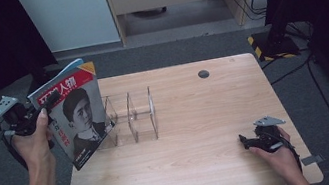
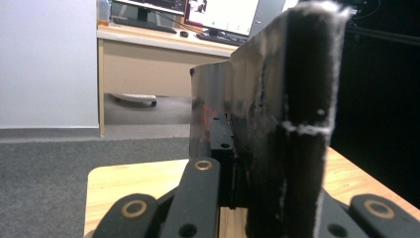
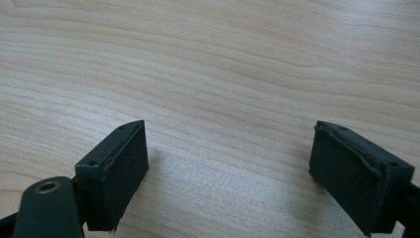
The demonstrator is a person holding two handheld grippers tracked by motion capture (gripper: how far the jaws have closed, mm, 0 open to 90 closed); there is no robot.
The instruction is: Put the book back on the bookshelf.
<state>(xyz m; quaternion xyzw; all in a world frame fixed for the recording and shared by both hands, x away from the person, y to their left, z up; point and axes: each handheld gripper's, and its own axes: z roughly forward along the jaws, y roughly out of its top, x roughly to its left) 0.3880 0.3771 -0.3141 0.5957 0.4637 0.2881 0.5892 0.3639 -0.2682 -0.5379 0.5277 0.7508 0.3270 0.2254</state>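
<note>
1. The left gripper (image 1: 48, 104) is clamped tight on the upper edge of a magazine (image 1: 80, 116).
2. The magazine is held upright above the table's (image 1: 197, 117) left edge, just beside a clear acrylic file rack (image 1: 131, 116).
3. The right gripper (image 3: 228, 168) rests on bare wood, its jaws spread wide with nothing between them.

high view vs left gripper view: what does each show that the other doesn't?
High view alone: the magazine's cover with a portrait and red title band, the clear rack beside it, the right gripper open and low over the table, and a hole in the tabletop. Left gripper view alone: a desk with monitors beyond the table. Both: the left gripper shut on the magazine, held upright above the table's left edge.
</note>
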